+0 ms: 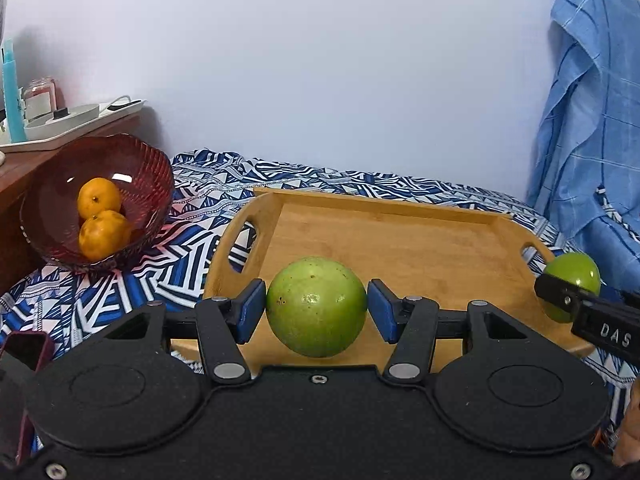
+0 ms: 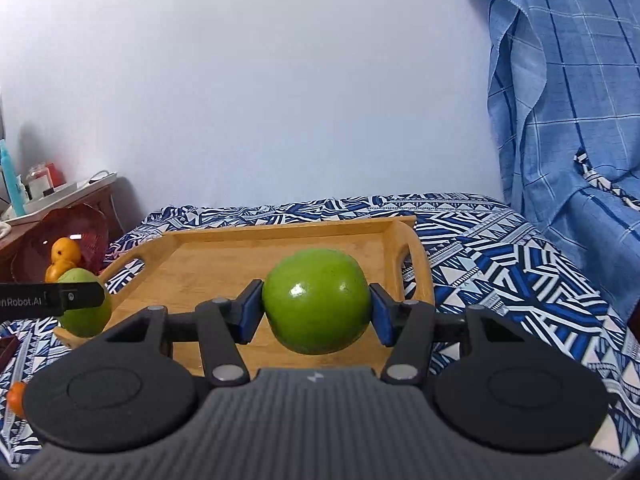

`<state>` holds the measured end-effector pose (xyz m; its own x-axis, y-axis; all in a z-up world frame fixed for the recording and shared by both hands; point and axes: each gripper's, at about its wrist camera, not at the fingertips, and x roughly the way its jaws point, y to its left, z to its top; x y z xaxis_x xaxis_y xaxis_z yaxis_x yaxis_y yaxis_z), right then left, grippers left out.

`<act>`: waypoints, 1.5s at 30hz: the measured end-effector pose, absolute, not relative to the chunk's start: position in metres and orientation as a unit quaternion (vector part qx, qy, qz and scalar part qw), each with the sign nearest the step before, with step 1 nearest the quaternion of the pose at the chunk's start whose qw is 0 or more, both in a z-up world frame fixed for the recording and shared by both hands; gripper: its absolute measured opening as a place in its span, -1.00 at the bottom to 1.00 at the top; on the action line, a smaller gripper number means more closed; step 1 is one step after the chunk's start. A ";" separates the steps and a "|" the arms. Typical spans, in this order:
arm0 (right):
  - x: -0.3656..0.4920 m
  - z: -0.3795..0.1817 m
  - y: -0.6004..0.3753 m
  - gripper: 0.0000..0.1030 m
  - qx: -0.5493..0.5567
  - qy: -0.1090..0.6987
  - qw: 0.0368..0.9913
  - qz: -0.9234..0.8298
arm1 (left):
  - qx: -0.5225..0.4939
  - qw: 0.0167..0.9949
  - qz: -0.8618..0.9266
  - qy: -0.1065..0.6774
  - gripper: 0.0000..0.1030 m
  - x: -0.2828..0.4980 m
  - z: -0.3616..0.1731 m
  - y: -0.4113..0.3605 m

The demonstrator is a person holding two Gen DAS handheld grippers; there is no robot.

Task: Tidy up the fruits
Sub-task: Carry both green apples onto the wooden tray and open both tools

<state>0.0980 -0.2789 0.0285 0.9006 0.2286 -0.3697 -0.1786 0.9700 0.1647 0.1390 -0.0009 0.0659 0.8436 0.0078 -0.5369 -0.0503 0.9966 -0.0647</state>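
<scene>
My left gripper [image 1: 316, 310] is shut on a speckled green fruit [image 1: 316, 306], held over the near edge of the wooden tray [image 1: 384, 220]. My right gripper [image 2: 316, 308] is shut on a shinier green fruit [image 2: 318, 300], held over the same tray [image 2: 288, 244]. Each gripper's fruit shows in the other view: the right one at the tray's right handle [image 1: 573, 274], the left one at the tray's left end [image 2: 82, 320]. A dark red glass bowl [image 1: 132, 160] at the left holds two oranges [image 1: 100, 220].
The tray lies on a bed with a blue and white patterned cover [image 2: 500, 264]. A wooden side table [image 1: 24, 164] with a white tray and bottles stands behind the bowl. A blue checked cloth [image 2: 560, 120] hangs at the right. A small orange fruit [image 2: 16, 398] lies at the near left.
</scene>
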 end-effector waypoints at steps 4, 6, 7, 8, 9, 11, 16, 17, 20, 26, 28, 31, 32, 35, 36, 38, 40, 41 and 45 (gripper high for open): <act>0.108 0.019 -0.283 0.14 0.074 0.207 0.969 0.109 | -0.042 0.958 0.024 0.283 0.04 0.155 0.060 -0.002; 0.112 0.016 -0.285 0.14 0.079 0.212 0.968 0.110 | -0.040 0.957 0.027 0.286 0.04 0.160 0.056 -0.003; 0.114 0.015 -0.285 0.14 0.081 0.213 0.967 0.110 | -0.040 0.956 0.029 0.288 0.04 0.162 0.054 -0.003; 0.115 0.014 -0.285 0.14 0.083 0.214 0.967 0.111 | -0.039 0.956 0.029 0.290 0.04 0.164 0.052 -0.004; 0.116 0.014 -0.285 0.14 0.083 0.214 0.967 0.111 | -0.039 0.955 0.029 0.292 0.04 0.166 0.050 -0.004; 0.118 0.013 -0.284 0.14 0.079 0.216 0.967 0.112 | -0.036 0.954 0.029 0.295 0.04 0.168 0.047 -0.006; 0.124 0.009 -0.282 0.15 0.080 0.233 0.963 0.110 | -0.027 0.954 0.027 0.299 0.04 0.172 0.044 -0.011; 0.125 0.009 -0.283 0.15 0.081 0.235 0.963 0.108 | -0.025 0.953 0.026 0.299 0.04 0.172 0.043 -0.013; 0.126 0.008 -0.283 0.15 0.084 0.239 0.962 0.106 | -0.020 0.953 0.025 0.302 0.04 0.173 0.041 -0.016; 0.127 0.006 -0.282 0.15 0.084 0.247 0.960 0.105 | -0.016 0.952 0.024 0.304 0.04 0.175 0.039 -0.017; 0.128 0.005 -0.282 0.15 0.084 0.251 0.959 0.103 | -0.013 0.953 0.024 0.303 0.04 0.175 0.039 -0.018; 0.129 0.004 -0.282 0.15 0.085 0.254 0.958 0.102 | -0.007 0.953 0.023 0.302 0.04 0.174 0.038 -0.020; 0.129 0.004 -0.282 0.15 0.086 0.254 0.958 0.102 | -0.005 0.953 0.023 0.301 0.04 0.174 0.038 -0.020; 0.128 0.004 -0.282 0.15 0.086 0.254 0.958 0.102 | -0.001 0.954 0.024 0.300 0.05 0.174 0.037 -0.022; 0.128 0.004 -0.282 0.15 0.086 0.254 0.958 0.102 | 0.000 0.954 0.024 0.300 0.05 0.173 0.038 -0.022; 0.128 0.004 -0.281 0.15 0.086 0.254 0.958 0.102 | 0.002 0.954 0.024 0.299 0.05 0.173 0.037 -0.023; 0.128 0.004 -0.281 0.15 0.085 0.254 0.958 0.102 | 0.003 0.954 0.023 0.299 0.05 0.172 0.038 -0.023; 0.128 0.004 -0.281 0.15 0.085 0.254 0.958 0.102 | 0.003 0.954 0.023 0.299 0.05 0.172 0.037 -0.023; 0.128 0.005 -0.280 0.15 0.083 0.254 0.958 0.102 | 0.003 0.954 0.023 0.299 0.05 0.172 0.037 -0.023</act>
<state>0.1275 -0.2804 0.0046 0.8502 0.2375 -0.4699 -0.1533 0.9655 0.2106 0.1723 -0.0226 0.0375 0.8203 0.0460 -0.5701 -0.0419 0.9989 0.0203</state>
